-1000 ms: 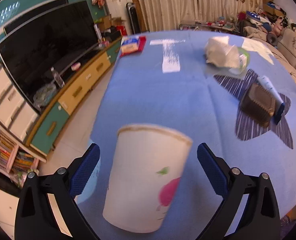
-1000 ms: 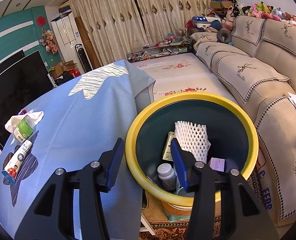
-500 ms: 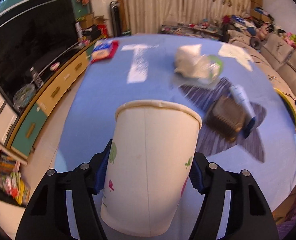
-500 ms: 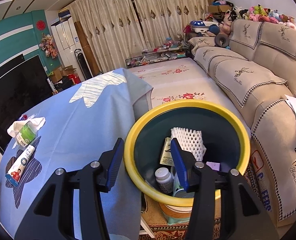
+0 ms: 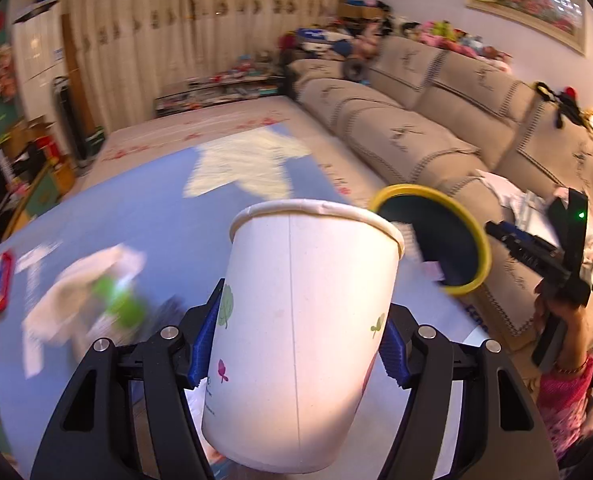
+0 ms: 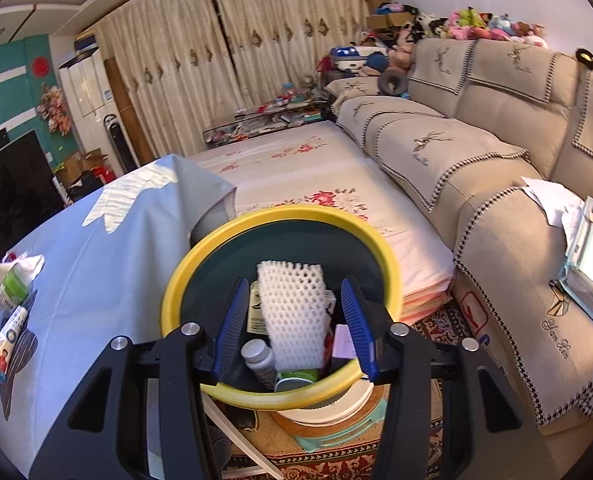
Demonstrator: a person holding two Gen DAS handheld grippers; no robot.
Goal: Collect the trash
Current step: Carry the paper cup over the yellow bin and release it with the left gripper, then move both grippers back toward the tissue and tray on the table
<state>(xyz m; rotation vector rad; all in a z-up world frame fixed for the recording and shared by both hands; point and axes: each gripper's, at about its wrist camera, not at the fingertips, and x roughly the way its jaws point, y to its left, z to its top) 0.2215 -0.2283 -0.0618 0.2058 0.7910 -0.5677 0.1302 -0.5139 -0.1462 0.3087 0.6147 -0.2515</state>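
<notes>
In the left wrist view, the left gripper (image 5: 300, 344) is clenching a white paper cup (image 5: 296, 344) with small leaf and flower prints; both blue pads (image 5: 204, 340) are pressing its sides, and the cup is filling the lower centre of the frame, upright with its rim tilted slightly away. Behind the cup, the blue tablecloth (image 5: 136, 216) is stretching to the left and up, its far edge running across the middle of the frame, where a pale floor covering begins. A crumpled tissue with a green bottle (image 5: 108, 300) is lying blurred at the left. Right of the cup's rim, the yellow-rimmed trash bin (image 5: 472, 240) is sitting just past the table's right edge, its mouth facing the camera. At the far right a hand (image 5: 564, 312) is gripping the other gripper's black body near the beige sofa (image 5: 436, 136).

In the right wrist view, the right gripper (image 6: 296, 332) is hovering over the bin's yellow rim (image 6: 280, 216) with its jaws partly apart and nothing between the pads. Inside the bin are lying a white foam net (image 6: 292, 312), a small white bottle (image 6: 258, 356) and some cartons. The tablecloth's corner (image 6: 200, 184) is hanging beside the bin's upper left rim. Open floor is lying between bin and sofa (image 6: 496, 160) at the right. A toothpaste tube (image 6: 6, 336) is resting at the table's left edge.
</notes>
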